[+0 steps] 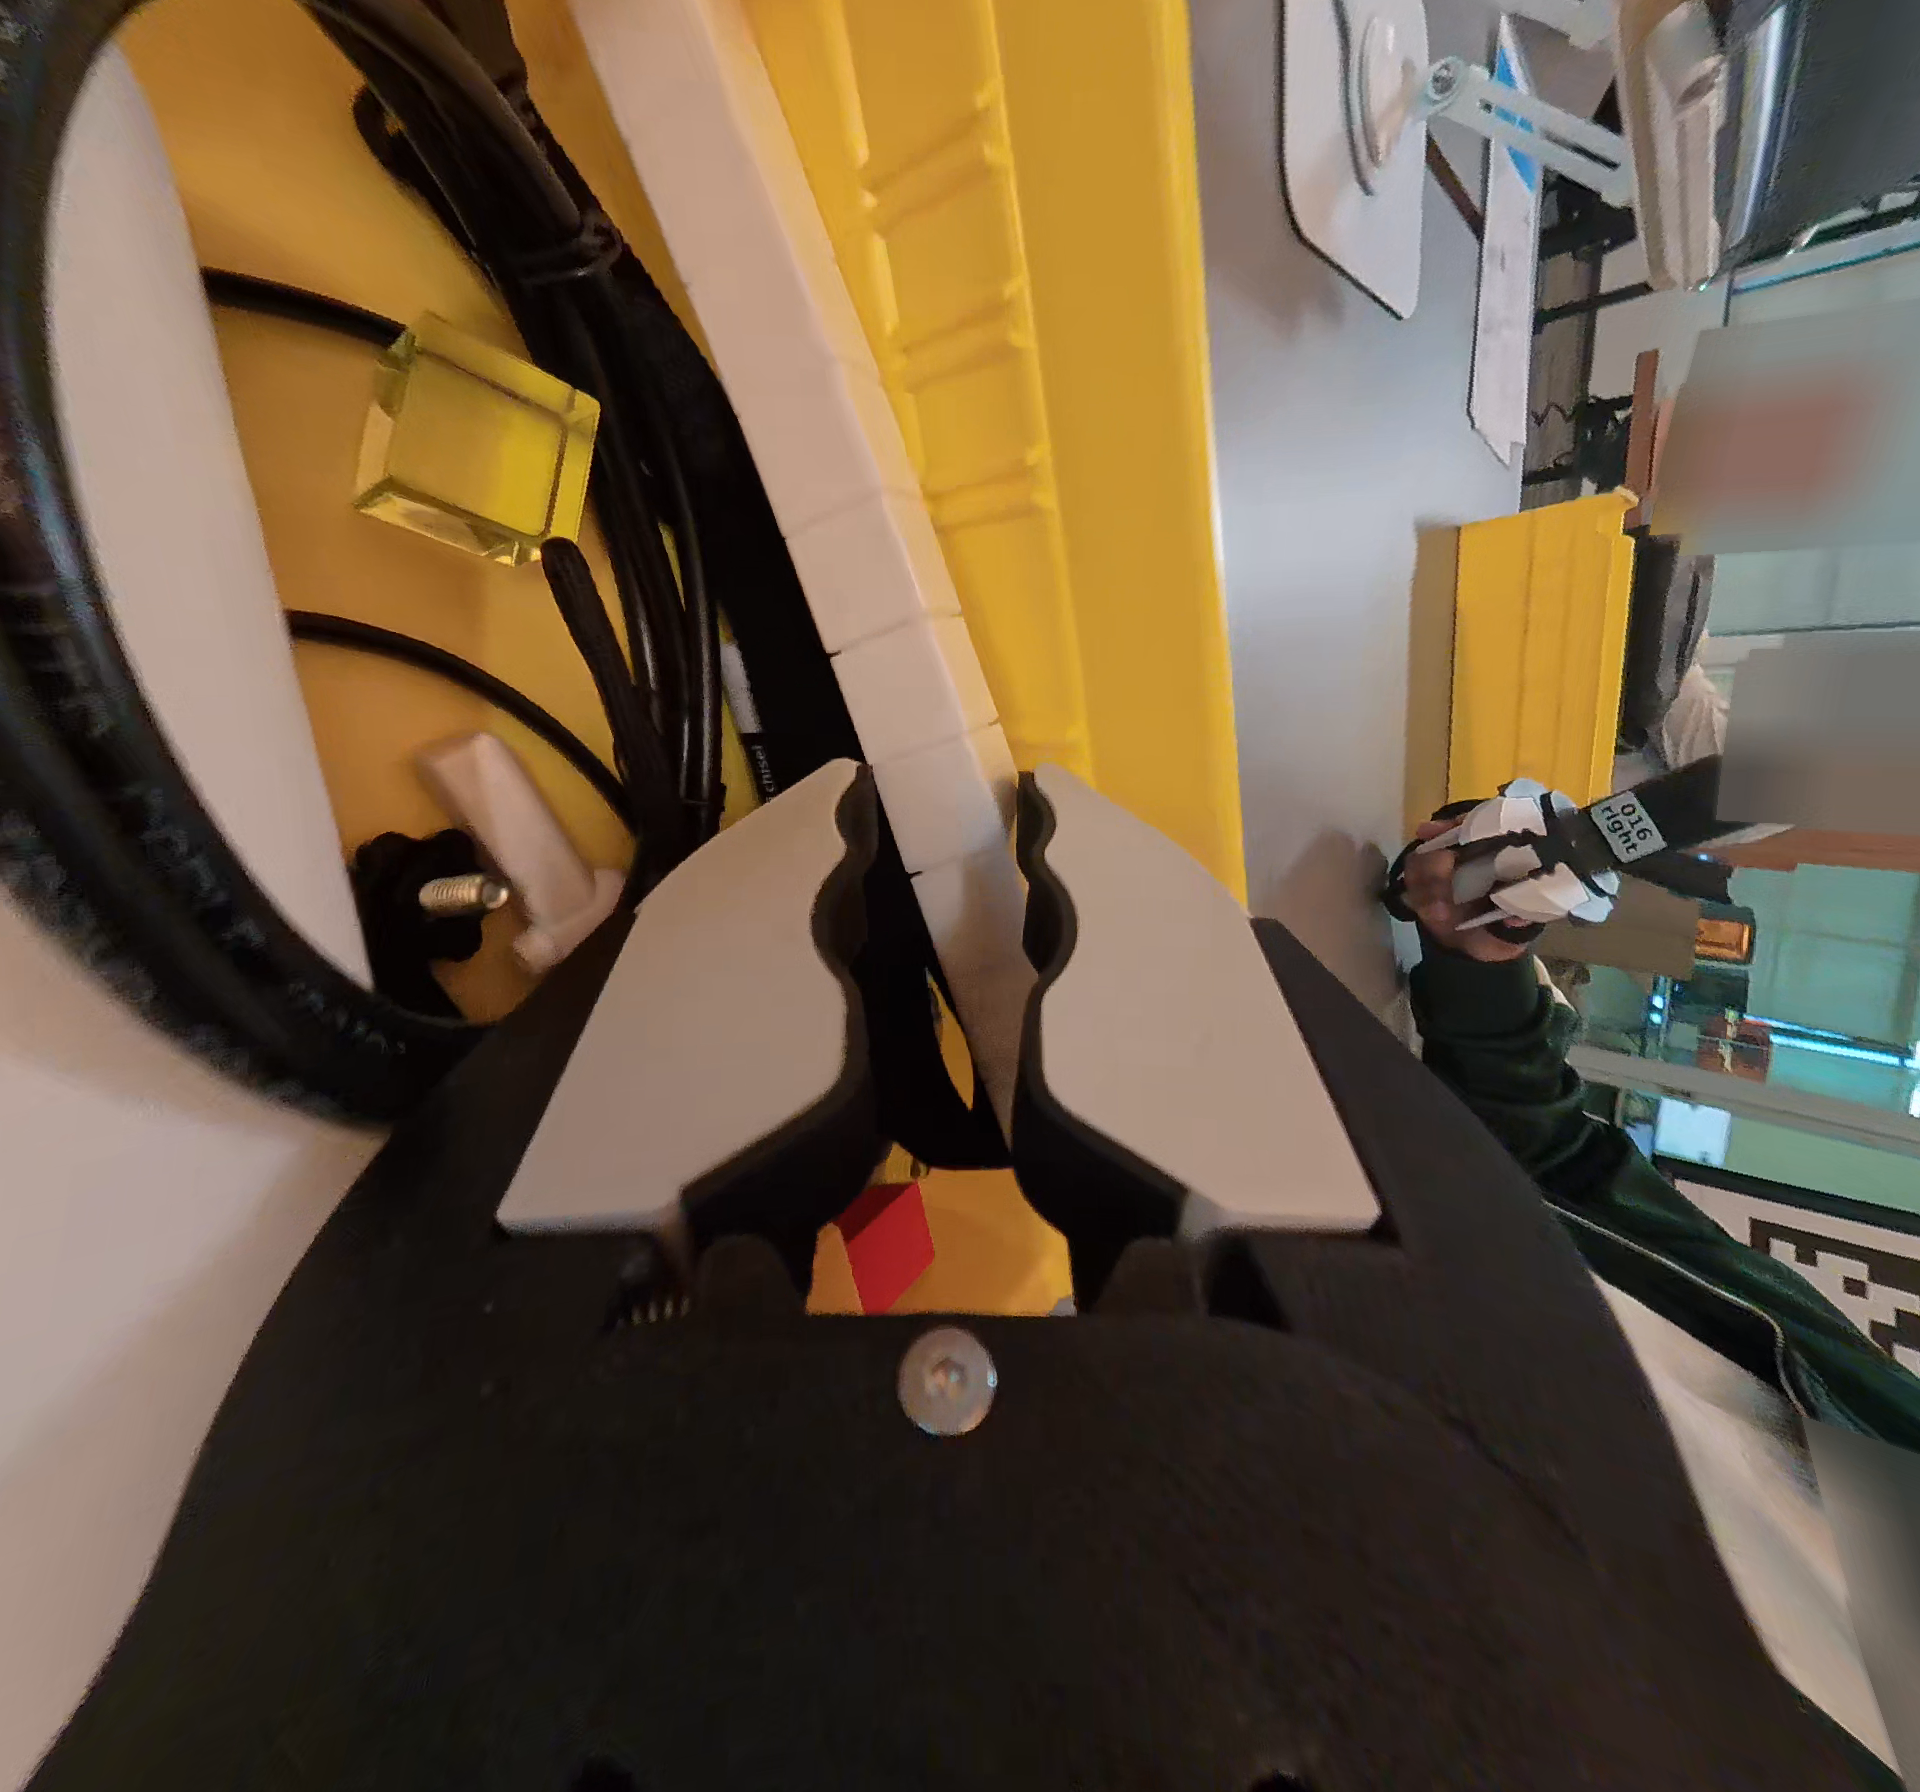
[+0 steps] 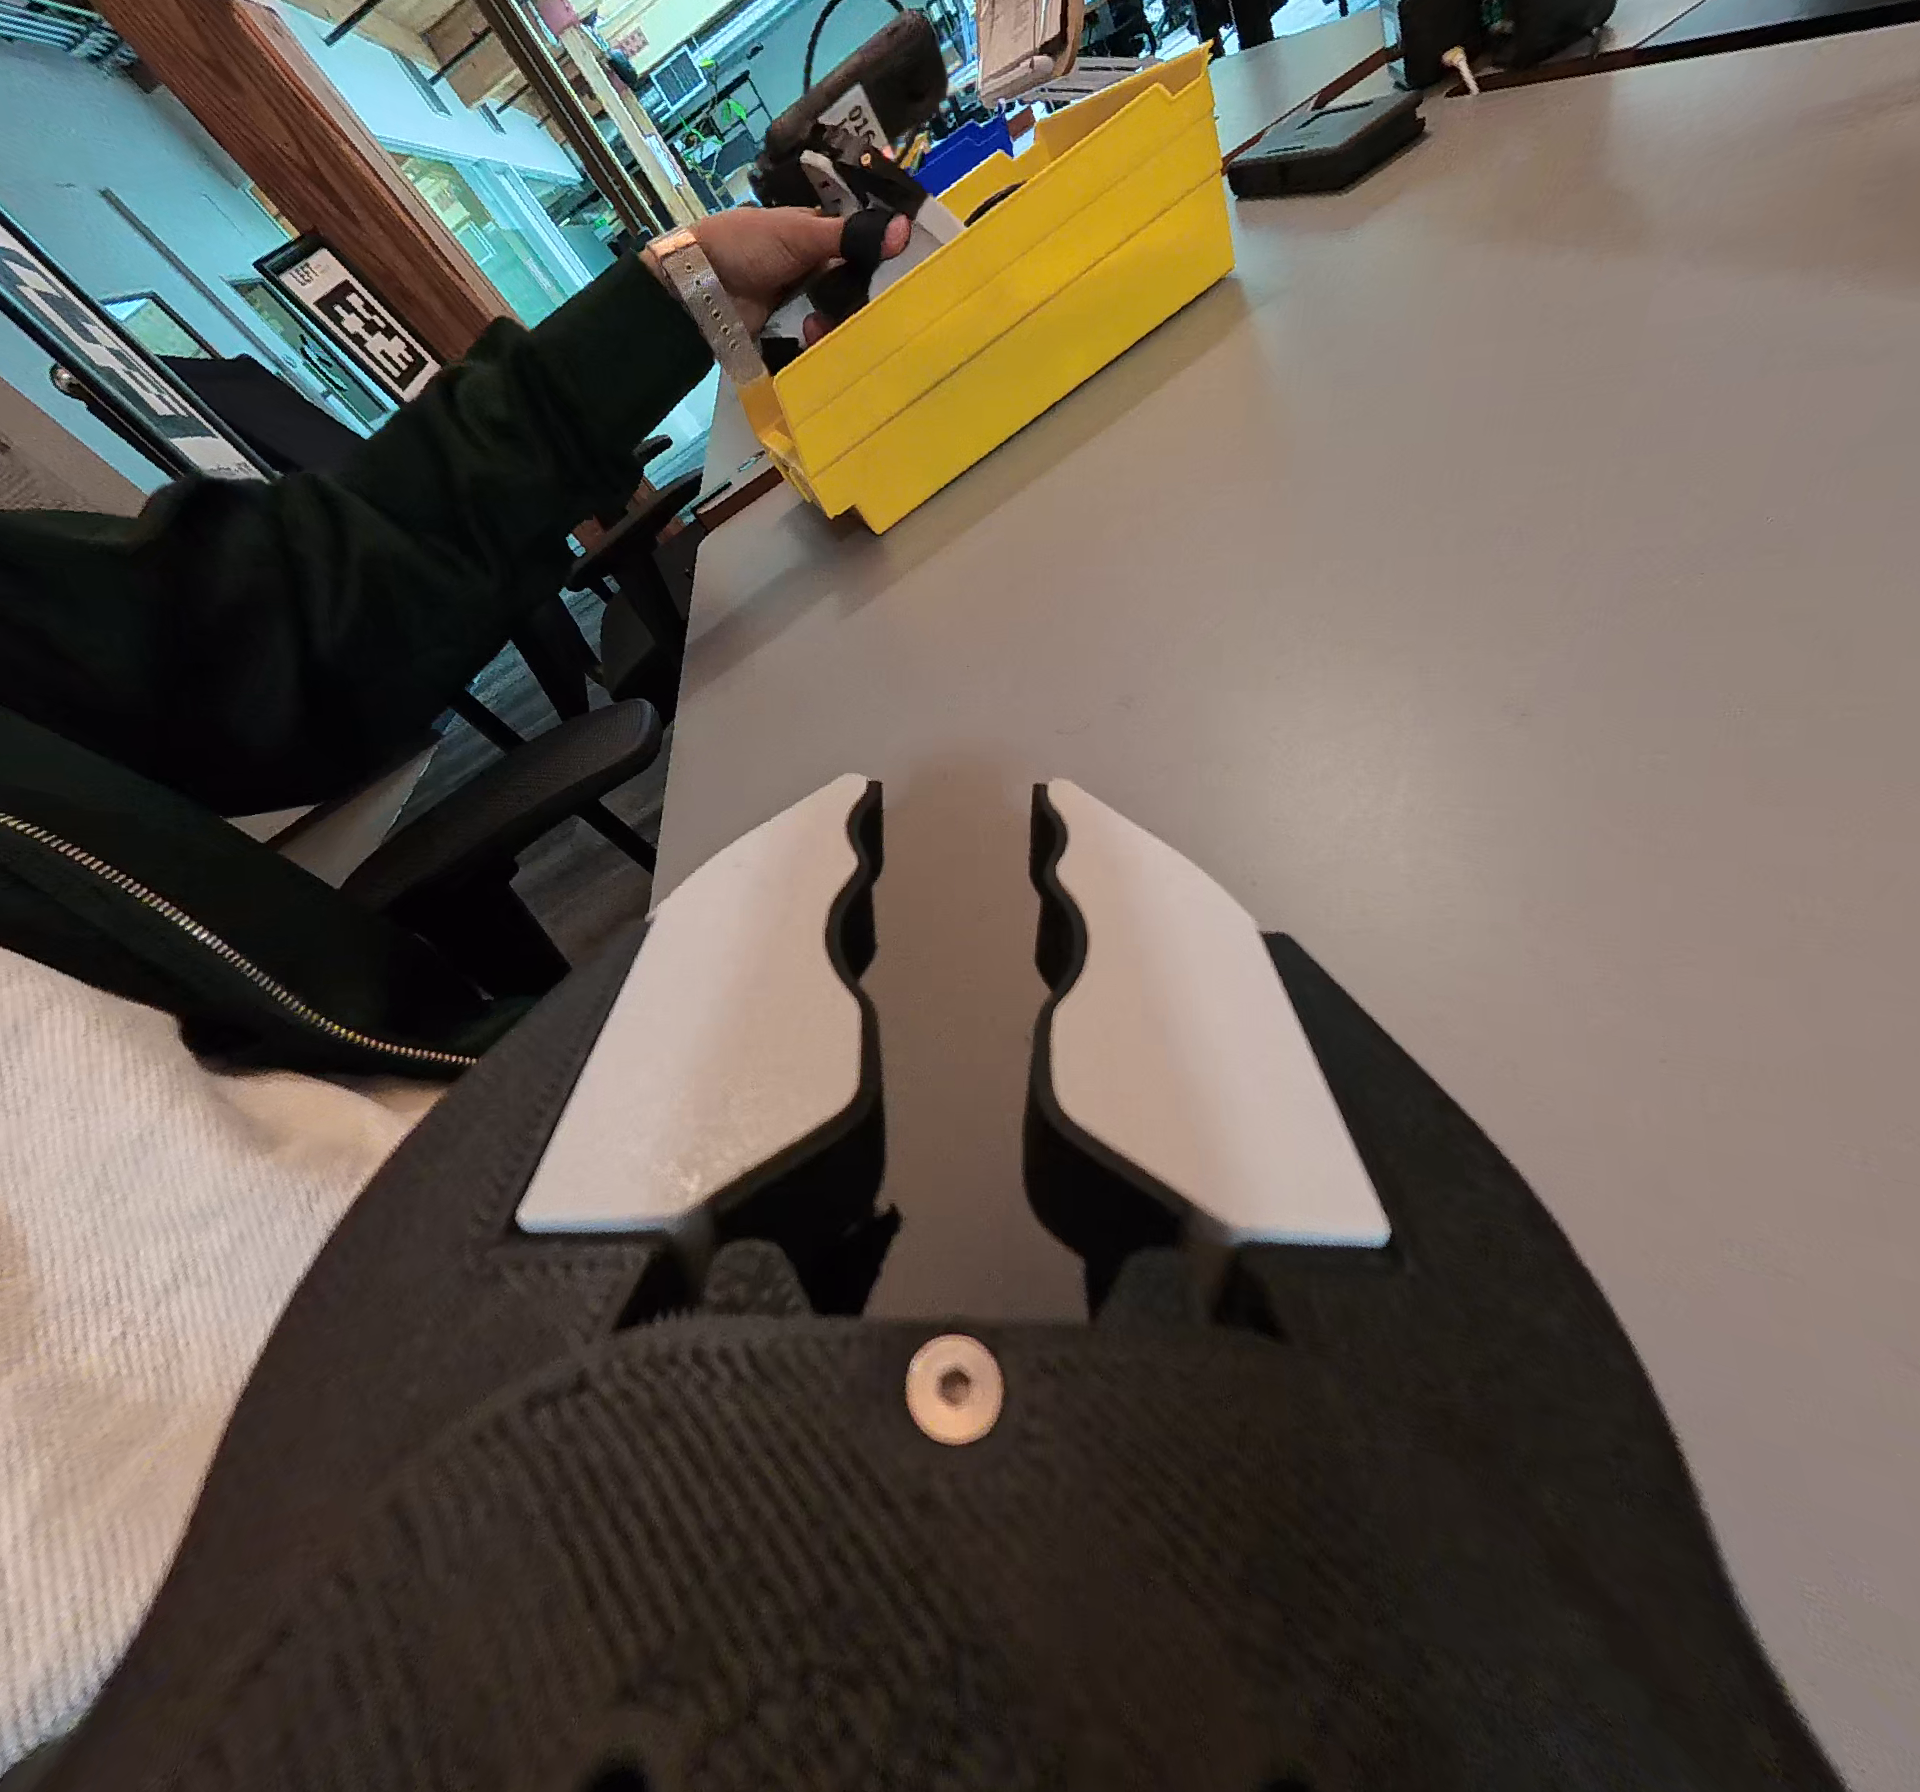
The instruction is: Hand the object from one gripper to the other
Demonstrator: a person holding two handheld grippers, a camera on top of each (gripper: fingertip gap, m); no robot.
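**Left wrist view: jaws around a white bar inside the yellow bin**

Left wrist view looks down into a yellow bin (image 1: pixel 1101 308), where the left gripper (image 1: pixel 940 817) has its jaws set narrowly on either side of the near end of a long white segmented bar (image 1: pixel 748 308). The right-hand pad touches the bar's edge; on the other side a thin dark gap shows, so I cannot tell whether the grip is firm yet. The bar leans along the bin's ribbed wall, which probably explains the steep, end-on approach: only that end is free of clutter. This bar appears to be the object meant for the handover, and it sits in the bin, not lifted.

Around it I count one clear yellowish cube (image 1: pixel 478 438), one black knob with a threaded stud (image 1: pixel 421 895), one small white bracket piece (image 1: pixel 499 833), one red block (image 1: pixel 883 1243) partly hidden beneath the jaws, and a bundle of black cables (image 1: pixel 613 454) whose number I cannot tell.

Right wrist view shows the right gripper (image 2: pixel 956 797) low over the grey surface (image 2: pixel 1455 599), well apart from the bin, jaws a moderate gap apart and holding nothing. It seems parked there to wait as receiver. Two grippers in all; a second yellow bin (image 1: pixel 1527 662) stands farther off.
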